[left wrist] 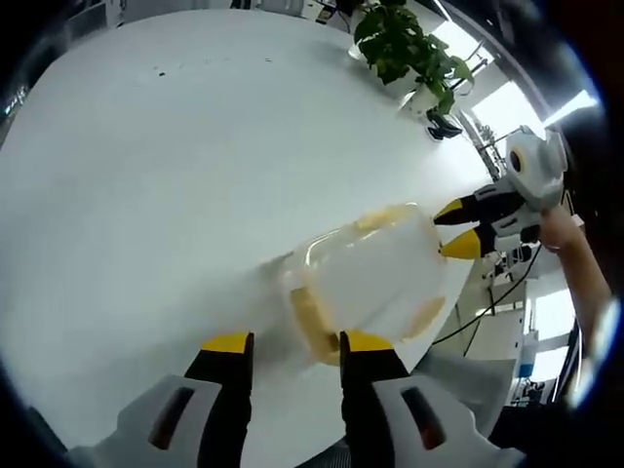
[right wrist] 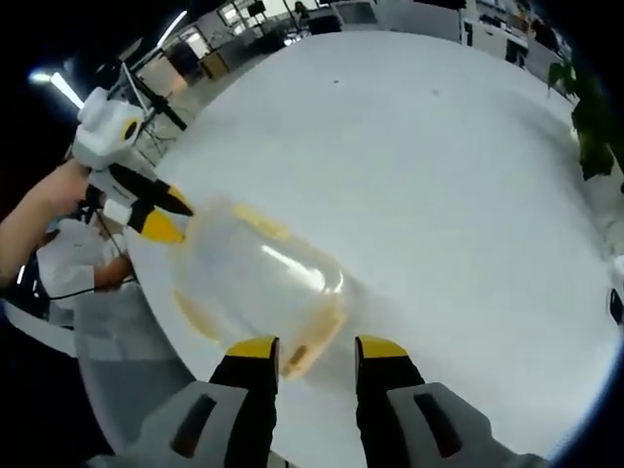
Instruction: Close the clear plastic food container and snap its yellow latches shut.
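Food container (left wrist: 375, 283) sits center-right on the white table (left wrist: 146, 175), lid seemingly down; left gripper (left wrist: 289, 343) and right gripper (right wrist: 316, 346) both spread apart at opposite ends, latching next

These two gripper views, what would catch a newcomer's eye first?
The clear food container with yellow latches, near the edge of a big white table. A gripper sits at each end, the left gripper and the right gripper, both with jaws apart. A leafy plant stands at the far edge.

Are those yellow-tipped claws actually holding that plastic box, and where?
Neither grips it. The left gripper and right gripper stand open at opposite ends of the container.
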{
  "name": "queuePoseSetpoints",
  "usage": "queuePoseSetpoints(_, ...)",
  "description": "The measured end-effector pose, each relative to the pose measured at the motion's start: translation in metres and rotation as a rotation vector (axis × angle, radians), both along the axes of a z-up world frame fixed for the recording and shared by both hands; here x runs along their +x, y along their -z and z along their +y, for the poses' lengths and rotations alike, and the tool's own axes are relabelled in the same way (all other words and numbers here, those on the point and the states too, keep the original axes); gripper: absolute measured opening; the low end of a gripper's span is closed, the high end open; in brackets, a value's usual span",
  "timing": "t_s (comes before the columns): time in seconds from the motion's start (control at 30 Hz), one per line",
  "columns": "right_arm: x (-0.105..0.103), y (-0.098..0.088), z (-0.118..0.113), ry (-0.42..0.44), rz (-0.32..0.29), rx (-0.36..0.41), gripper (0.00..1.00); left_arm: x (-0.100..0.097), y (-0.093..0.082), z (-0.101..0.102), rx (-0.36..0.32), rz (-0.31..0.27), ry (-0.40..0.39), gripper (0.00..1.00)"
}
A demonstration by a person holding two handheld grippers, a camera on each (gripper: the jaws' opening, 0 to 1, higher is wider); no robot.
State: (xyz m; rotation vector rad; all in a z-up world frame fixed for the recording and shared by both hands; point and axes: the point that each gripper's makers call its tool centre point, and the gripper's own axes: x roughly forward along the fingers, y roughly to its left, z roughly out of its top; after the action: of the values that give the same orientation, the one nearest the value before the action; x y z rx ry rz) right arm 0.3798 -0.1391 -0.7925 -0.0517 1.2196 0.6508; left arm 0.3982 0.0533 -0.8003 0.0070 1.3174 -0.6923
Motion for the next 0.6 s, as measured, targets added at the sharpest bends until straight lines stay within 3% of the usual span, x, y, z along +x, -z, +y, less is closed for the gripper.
queuePoseSetpoints(0.6, -0.004, 0.002, 0.013, 0.019, 0.047, 0.041, 0.27, -0.003, 0.000, -0.002, -0.025, 0.028, -0.031, 0.32)
